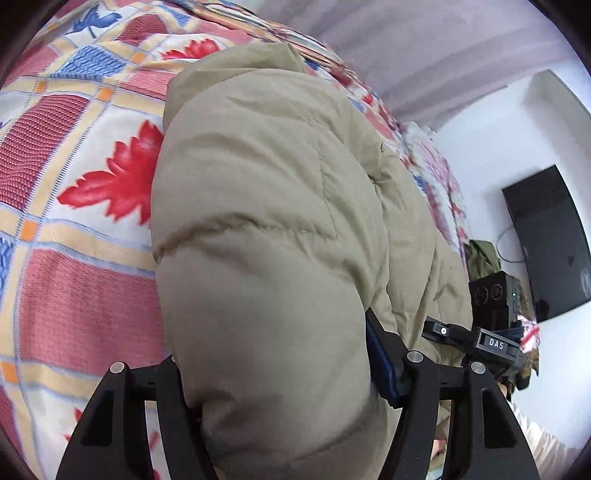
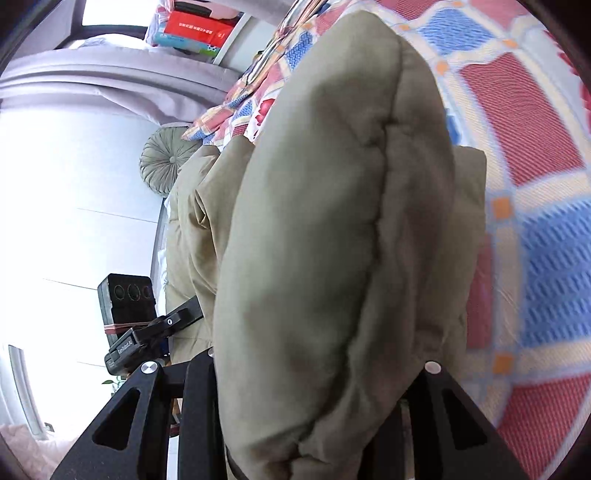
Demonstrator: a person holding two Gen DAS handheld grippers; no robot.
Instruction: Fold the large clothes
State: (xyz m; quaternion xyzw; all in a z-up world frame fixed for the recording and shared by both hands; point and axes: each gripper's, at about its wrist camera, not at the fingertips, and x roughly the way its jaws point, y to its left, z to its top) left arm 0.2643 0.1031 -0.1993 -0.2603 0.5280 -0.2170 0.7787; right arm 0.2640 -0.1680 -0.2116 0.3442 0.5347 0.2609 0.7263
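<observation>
A puffy khaki down jacket lies on a bed with a red, blue and cream patchwork cover. My left gripper is shut on a thick padded fold of the jacket, which bulges out between the fingers. My right gripper is shut on another thick fold of the same jacket, which fills the middle of the right wrist view. The fingertips of both are hidden by fabric. The right gripper shows in the left wrist view, and the left gripper in the right wrist view, close beside each other.
A dark wall-mounted screen hangs on the white wall beside the bed. Grey curtains hang behind. A round pleated grey cushion and stacked packages are at the far end. An olive garment lies near the bed's edge.
</observation>
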